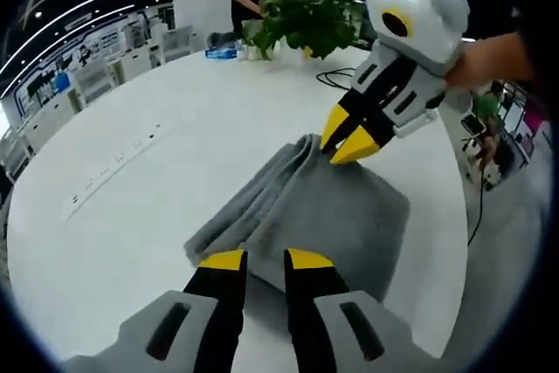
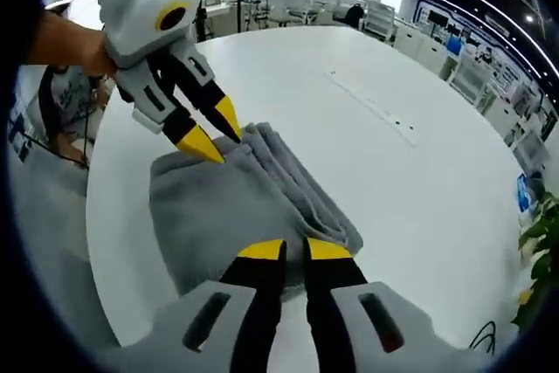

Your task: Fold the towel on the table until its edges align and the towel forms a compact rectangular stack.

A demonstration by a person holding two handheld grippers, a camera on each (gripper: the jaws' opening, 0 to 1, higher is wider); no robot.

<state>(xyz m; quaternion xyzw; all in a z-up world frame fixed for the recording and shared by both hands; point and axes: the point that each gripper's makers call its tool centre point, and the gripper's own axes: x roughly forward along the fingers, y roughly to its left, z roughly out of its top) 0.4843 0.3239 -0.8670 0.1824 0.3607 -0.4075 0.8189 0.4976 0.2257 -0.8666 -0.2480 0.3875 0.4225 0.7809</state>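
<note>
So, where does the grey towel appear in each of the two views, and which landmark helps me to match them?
Left gripper view: the grey towel lies at centre, just above this view's own jaws, its folded layers on its left.
Right gripper view: the towel lies at centre left, its folded layers on its right.
Shared landmark: the white table, with a long strip of sockets in it.

No lettering, label, brand or number can be read anywhere — the distant shelves (image 1: 79,76) along the room's wall carry coloured packaging, but it is far too small and blurred to make out.
</note>
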